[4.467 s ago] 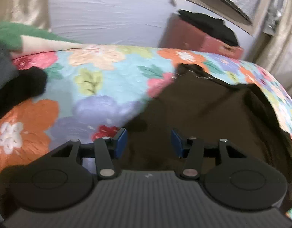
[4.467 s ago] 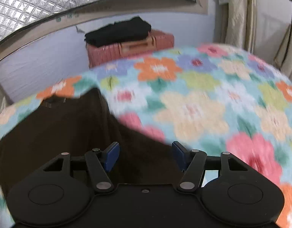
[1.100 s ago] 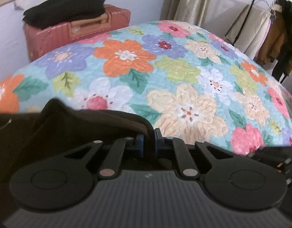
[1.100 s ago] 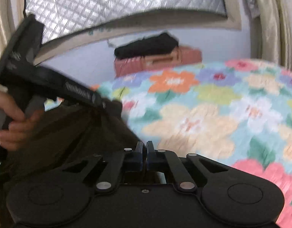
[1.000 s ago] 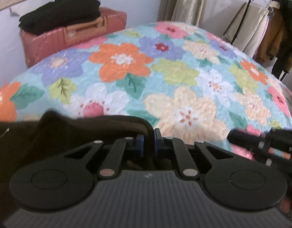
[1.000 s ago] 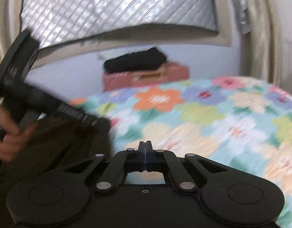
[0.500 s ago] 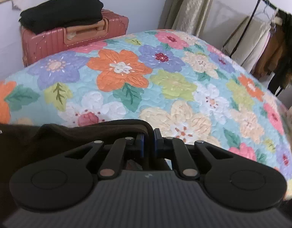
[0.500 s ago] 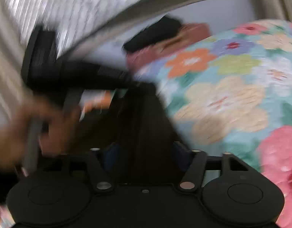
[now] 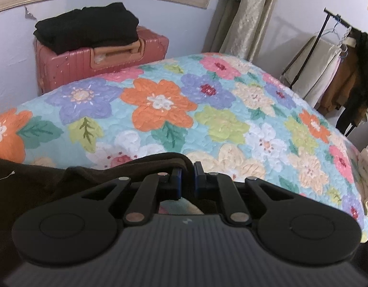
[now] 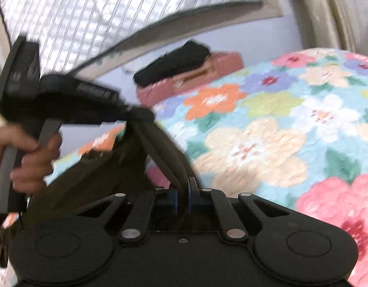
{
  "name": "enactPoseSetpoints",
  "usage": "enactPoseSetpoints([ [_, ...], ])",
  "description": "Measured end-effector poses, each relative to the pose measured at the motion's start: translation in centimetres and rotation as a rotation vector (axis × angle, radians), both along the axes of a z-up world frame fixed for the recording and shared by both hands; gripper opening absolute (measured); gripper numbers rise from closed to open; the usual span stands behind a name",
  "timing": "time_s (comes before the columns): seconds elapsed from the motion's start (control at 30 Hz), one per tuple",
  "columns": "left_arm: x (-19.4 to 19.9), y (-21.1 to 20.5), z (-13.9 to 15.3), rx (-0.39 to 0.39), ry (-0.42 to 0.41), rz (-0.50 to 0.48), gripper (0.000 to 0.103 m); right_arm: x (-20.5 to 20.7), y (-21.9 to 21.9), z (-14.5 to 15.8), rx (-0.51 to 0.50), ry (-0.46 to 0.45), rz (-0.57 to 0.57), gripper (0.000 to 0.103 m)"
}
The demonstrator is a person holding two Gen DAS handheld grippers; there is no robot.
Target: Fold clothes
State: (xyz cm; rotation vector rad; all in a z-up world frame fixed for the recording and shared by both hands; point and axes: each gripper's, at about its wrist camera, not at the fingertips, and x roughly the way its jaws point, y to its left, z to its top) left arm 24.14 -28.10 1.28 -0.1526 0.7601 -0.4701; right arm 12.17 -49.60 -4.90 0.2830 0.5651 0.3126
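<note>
Both grippers pinch one dark garment above a floral quilt. The left gripper has its pads pressed on a rolled edge of cloth; the right gripper nips a lower edge, w/ fabric stretched taut up to the left tool, seen held in a hand at upper left of the right view. Garment hangs between the two, partly draped on the bed's near side. Behind: a pink suitcase w/ black folded clothes. Likely next: keep the edge taut, bring corners level, lay flat before creasing; uneven pull risks a skewed fold.
</note>
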Motion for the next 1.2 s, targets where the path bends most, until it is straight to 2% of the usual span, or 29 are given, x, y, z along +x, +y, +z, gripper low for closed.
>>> enactPoseSetpoints([
  [0.07,-0.2,-0.4,0.7,-0.001,-0.026,-0.009,0.009,-0.4,-1.0,1.6,-0.039,-0.074,-0.036,0.007],
  [0.17,-0.6,-2.2,2.0,0.044,-0.097,-0.051,0.009,-0.5,-1.7,3.8,-0.157,-0.246,-0.115,0.008],
  [0.2,-0.8,-2.9,2.4,0.065,-0.131,-0.059,0.009,-0.4,-1.8,4.4,-0.203,-0.308,-0.144,0.014],
  [0.23,-0.6,-3.5,2.8,0.079,-0.161,-0.056,0.009,0.2,-1.7,4.3,-0.273,-0.322,-0.180,0.031],
  [0.27,-0.3,-3.8,3.0,0.082,-0.179,-0.046,0.009,0.9,-1.6,4.1,-0.346,-0.331,-0.217,0.036],
  [0.37,2.0,-4.0,2.5,0.082,-0.145,0.001,0.010,2.4,-3.2,2.6,-0.373,-0.259,-0.192,0.045],
  [0.4,2.8,-4.1,1.8,0.098,-0.122,0.018,0.010,2.8,-3.8,2.0,-0.384,-0.231,-0.204,0.053],
  [0.43,3.6,-4.1,1.0,0.109,-0.096,0.028,0.011,3.1,-4.4,1.6,-0.392,-0.197,-0.223,0.056],
  [0.47,4.2,-4.2,0.3,0.120,-0.076,0.035,0.012,3.5,-5.2,1.2,-0.364,-0.158,-0.240,0.057],
  [0.63,6.1,-4.4,-2.0,0.175,-0.055,0.093,0.012,4.9,-8.7,-0.1,-0.051,0.040,-0.253,0.058],
  [0.73,7.3,-3.7,-2.1,0.141,-0.037,0.133,0.012,5.7,-8.9,-1.6,0.019,0.132,-0.224,0.060],
  [0.8,7.7,-3.6,-2.1,0.145,-0.037,0.139,0.012,6.4,-8.3,-3.2,0.076,0.230,-0.112,0.059],
  [0.87,7.9,-3.7,-2.2,0.178,-0.052,0.139,0.012,6.5,-7.4,-4.2,0.090,0.258,-0.042,0.022],
  [0.9,8.0,-3.5,-2.2,0.180,-0.054,0.143,0.012,6.6,-7.0,-4.5,0.076,0.255,-0.018,0.008],
  [0.93,8.1,-3.3,-2.2,0.174,-0.051,0.147,0.012,6.4,-6.5,-4.3,0.003,0.224,-0.014,0.008],
  [1.03,8.3,-2.7,-2.0,0.148,-0.052,0.160,0.012,4.9,-6.6,-1.1,-0.211,0.056,-0.107,0.007],
  [1.1,8.2,-2.5,-1.8,0.144,-0.067,0.171,0.012,3.6,-6.9,0.7,-0.372,-0.098,-0.224,0.008],
  [1.13,8.2,-2.4,-1.7,0.144,-0.074,0.181,0.012,3.0,-7.1,1.7,-0.454,-0.178,-0.284,0.013],
  [1.17,8.4,-2.2,-1.7,0.133,-0.070,0.186,0.012,2.4,-7.3,2.6,-0.534,-0.257,-0.344,0.031],
  [1.2,8.5,-2.1,-1.7,0.119,-0.061,0.188,0.012,2.3,-7.7,2.6,-0.563,-0.260,-0.390,0.070],
])
